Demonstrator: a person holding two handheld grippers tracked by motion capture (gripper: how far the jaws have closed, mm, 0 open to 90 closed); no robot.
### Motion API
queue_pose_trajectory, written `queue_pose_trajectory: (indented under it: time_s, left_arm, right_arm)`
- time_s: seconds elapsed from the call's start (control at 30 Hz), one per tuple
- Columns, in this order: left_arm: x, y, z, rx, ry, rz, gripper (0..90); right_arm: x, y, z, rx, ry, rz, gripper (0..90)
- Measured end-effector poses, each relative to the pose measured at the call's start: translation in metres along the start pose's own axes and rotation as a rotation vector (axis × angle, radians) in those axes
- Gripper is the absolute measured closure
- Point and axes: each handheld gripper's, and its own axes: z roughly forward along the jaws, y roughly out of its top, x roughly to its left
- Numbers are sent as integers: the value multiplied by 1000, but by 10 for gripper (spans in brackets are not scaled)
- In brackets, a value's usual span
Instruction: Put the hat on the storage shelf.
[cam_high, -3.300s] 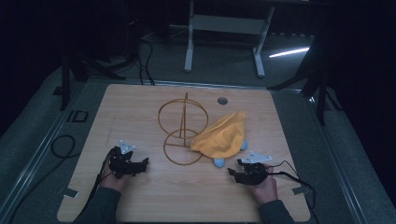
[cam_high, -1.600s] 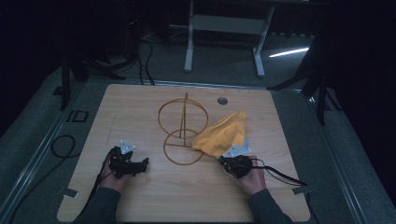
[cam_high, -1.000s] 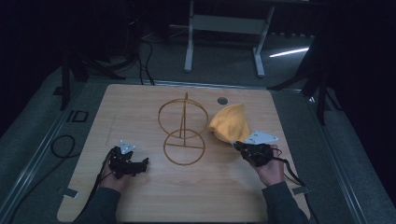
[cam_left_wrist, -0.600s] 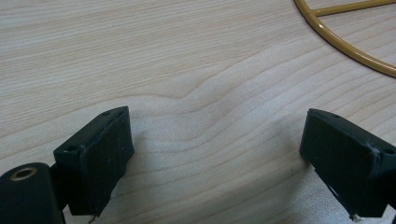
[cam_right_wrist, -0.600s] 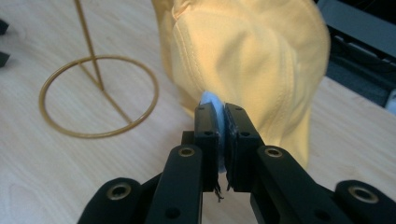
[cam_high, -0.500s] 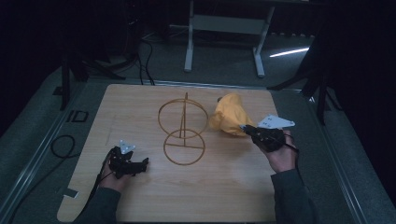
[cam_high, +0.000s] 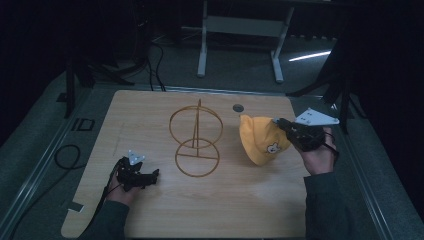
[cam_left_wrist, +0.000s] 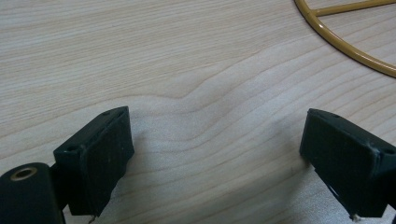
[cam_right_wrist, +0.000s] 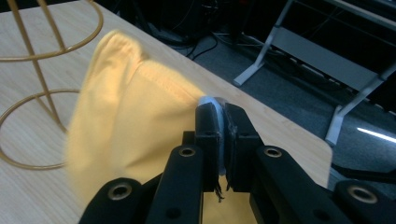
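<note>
A yellow cap (cam_high: 262, 140) with a small bear patch hangs lifted above the right side of the table, held by its edge. My right gripper (cam_high: 278, 122) is shut on the cap (cam_right_wrist: 135, 121), with a pale strip of it pinched between the jaws (cam_right_wrist: 219, 122). A gold wire stand (cam_high: 196, 138), two rings on an upright post, sits at the table's middle, left of the cap. My left gripper (cam_high: 152, 176) rests low on the wood at the front left, open with nothing between its fingers (cam_left_wrist: 100, 154); the stand's base ring (cam_left_wrist: 348, 53) lies just ahead of it.
A round grommet hole (cam_high: 238, 107) is set in the wooden table (cam_high: 220, 210) near its back edge. Beyond the table are a metal frame leg (cam_high: 239, 25), cables and dark floor. A cable (cam_high: 67, 157) loops off the table's left side.
My right gripper closed on the cap where it lay by the stand, lifted it, and carried it right and away from me. The left gripper stayed put.
</note>
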Motion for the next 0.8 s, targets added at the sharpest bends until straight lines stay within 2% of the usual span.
queue_pose_trajectory:
  time_s: [0.1,0.13,0.17,0.2,0.27,0.43,0.47,0.53,0.57,0.6,0.8]
  left_arm:
    - [0,0,0,0,0,0,98]
    - [0,0,0,1,1,1,98]
    - [0,0,0,1,1,1,98]
    - [0,0,0,0,0,0,98]
    - [0,0,0,0,0,0,98]
    - [0,0,0,0,0,0,98]
    - [0,0,0,1,0,0,98]
    - [0,0,0,0,0,1,98]
    - [0,0,0,0,0,0,98]
    - [0,0,0,0,0,1,98]
    - [0,0,0,-1,0,2,98]
  right_arm:
    - [-1,1,-2,10,-3,-11,853]
    - [4,-1,2,34,5,-32,852]
    - [4,-1,2,34,5,-32,852]
    - [7,-2,4,42,13,-42,852]
    - [17,-4,13,70,60,-59,847]
    - [27,-4,24,94,101,-80,828]
    - [29,-3,27,97,128,-73,793]
    - [30,-2,28,95,139,-72,782]
    - [30,-1,29,92,171,-65,774]
    - [30,-1,29,91,181,-63,773]
    - [28,-4,31,107,188,-48,765]
